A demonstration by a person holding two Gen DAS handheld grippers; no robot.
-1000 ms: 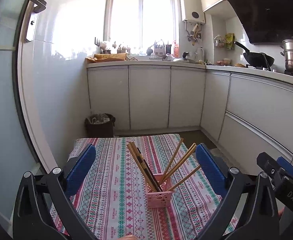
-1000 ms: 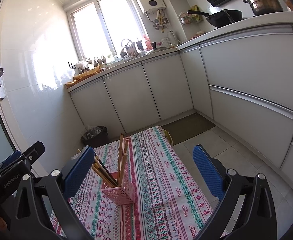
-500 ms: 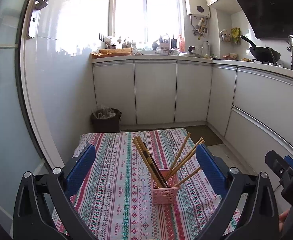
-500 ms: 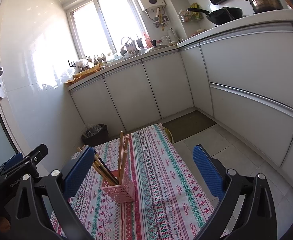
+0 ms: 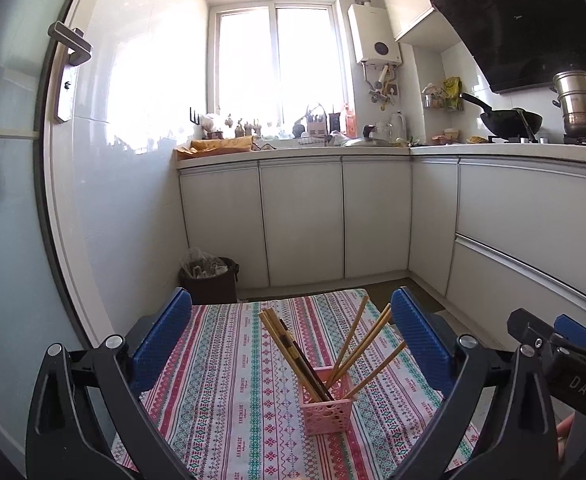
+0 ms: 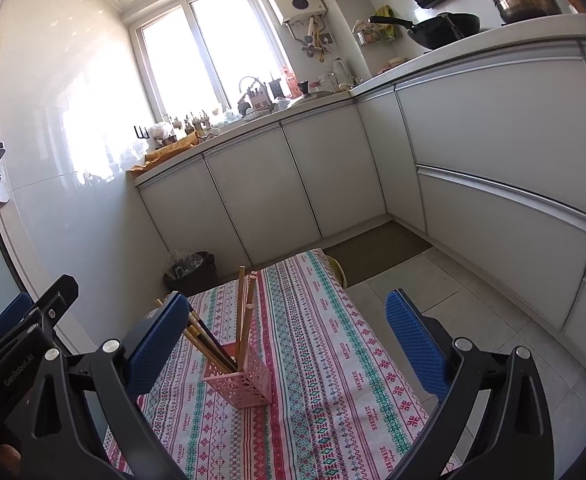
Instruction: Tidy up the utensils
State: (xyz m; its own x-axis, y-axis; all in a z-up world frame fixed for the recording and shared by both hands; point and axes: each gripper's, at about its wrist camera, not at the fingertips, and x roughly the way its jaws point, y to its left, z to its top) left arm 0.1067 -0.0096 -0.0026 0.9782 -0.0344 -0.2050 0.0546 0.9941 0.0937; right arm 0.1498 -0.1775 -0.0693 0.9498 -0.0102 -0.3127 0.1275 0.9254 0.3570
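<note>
A: Pink plastic, that basket (image 5: 327, 410) — light and latticed; we judge it will tip if we tug a stick sideways. It stands on the striped tablecloth (image 5: 229, 380), ahead of our left gripper (image 5: 291, 344) and low between its fingers.

B: And ahead-left of our right gripper (image 6: 289, 344). Both grippers hang spread wide, holding nothing.

A: The chopsticks (image 5: 349, 346) look like stiff, slim, smooth wood; we'd pinch one near its upper end and lift straight.

B: We count one basket, four pale sticks leaning right, and a bundle leaning left, too overlapped to number.

both tongs (image 5: 291, 336) (image 6: 287, 334) agape, empty
</note>
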